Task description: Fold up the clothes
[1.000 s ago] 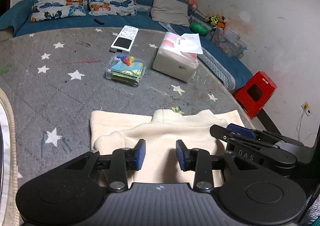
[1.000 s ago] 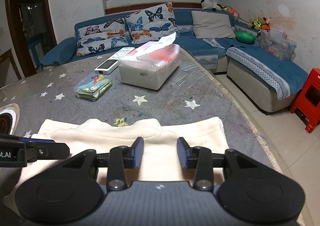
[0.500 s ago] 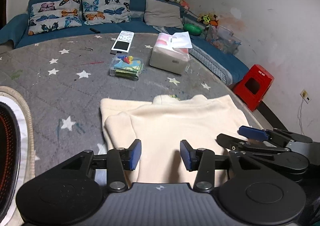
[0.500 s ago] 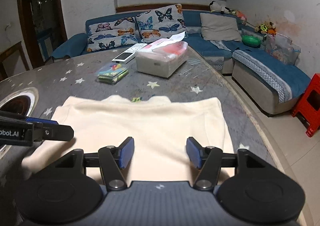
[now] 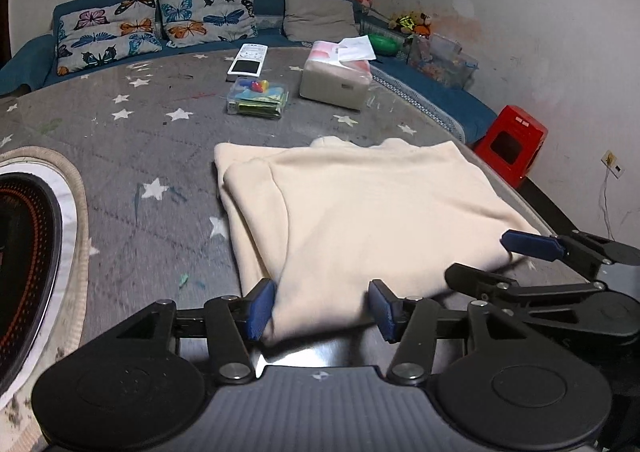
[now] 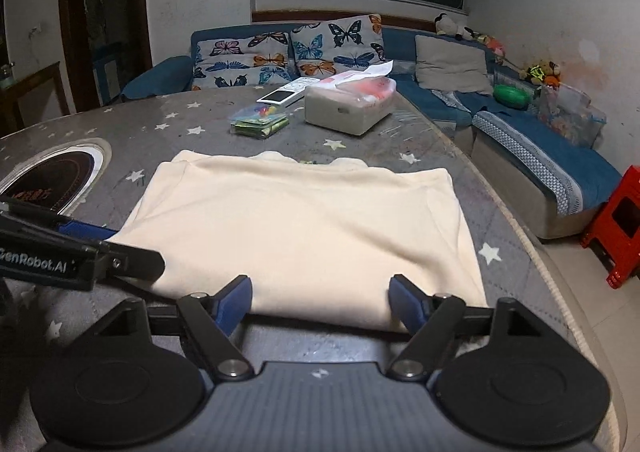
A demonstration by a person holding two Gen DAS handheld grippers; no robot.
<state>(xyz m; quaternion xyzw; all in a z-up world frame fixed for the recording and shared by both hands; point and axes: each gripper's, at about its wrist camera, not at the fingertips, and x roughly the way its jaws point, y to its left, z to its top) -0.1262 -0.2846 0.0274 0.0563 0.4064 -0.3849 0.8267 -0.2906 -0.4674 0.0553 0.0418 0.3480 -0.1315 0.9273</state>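
Observation:
A cream garment (image 5: 360, 208) lies flat and folded on the grey star-patterned table (image 5: 140, 140), collar toward the far side. It also shows in the right wrist view (image 6: 304, 224). My left gripper (image 5: 322, 308) is open at the garment's near left edge, with the hem between its blue pads. My right gripper (image 6: 320, 300) is open at the near edge further right, the hem between its pads. The right gripper also shows in the left wrist view (image 5: 516, 260), and the left gripper shows in the right wrist view (image 6: 80, 248).
A tissue box (image 5: 336, 80), a clear box of colourful items (image 5: 258, 98) and a white device (image 5: 248, 60) sit at the far side. A round inset hob (image 5: 28, 236) is at left. A blue sofa (image 6: 540, 148) and a red stool (image 5: 512, 144) stand beyond the table edge.
Both grippers have pulled back toward the near edge and opened wider. The garment now lies spread flat with more of it in view.

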